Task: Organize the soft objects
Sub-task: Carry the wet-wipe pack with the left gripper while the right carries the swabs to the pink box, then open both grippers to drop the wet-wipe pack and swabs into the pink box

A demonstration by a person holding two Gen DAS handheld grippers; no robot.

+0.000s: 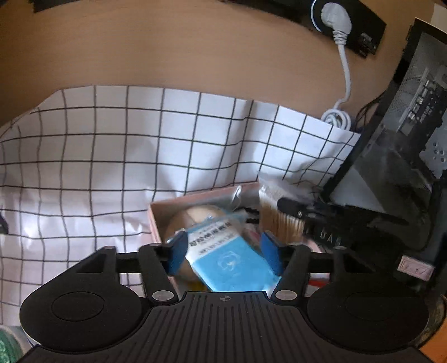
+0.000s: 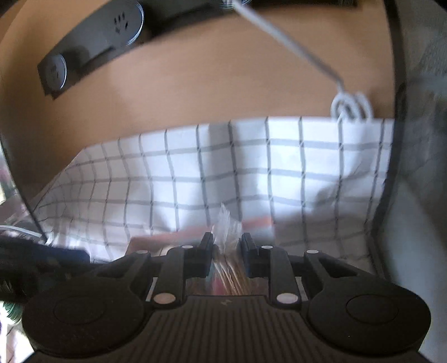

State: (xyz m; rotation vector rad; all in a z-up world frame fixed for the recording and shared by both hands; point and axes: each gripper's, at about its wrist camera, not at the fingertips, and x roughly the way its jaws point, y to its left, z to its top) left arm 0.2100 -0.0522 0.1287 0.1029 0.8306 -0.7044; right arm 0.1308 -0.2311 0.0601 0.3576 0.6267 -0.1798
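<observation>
In the left wrist view my left gripper [image 1: 222, 247] is shut on a blue and white soft packet [image 1: 223, 251], held over a pink box [image 1: 156, 220] that holds a tan round object [image 1: 192, 216]. My right gripper [image 1: 296, 208] enters from the right, shut on a clear bag of cotton swabs [image 1: 275, 212] at the box's right side. In the right wrist view my right gripper [image 2: 226, 245] pinches that swab bag [image 2: 227, 229] between its fingers, above the pink box [image 2: 167, 237].
A white cloth with a black grid [image 1: 111, 156] covers the tan table. A white cable [image 1: 345, 69] runs from a black power strip [image 1: 349, 25] at the back. A black computer case [image 1: 396, 134] stands at the right.
</observation>
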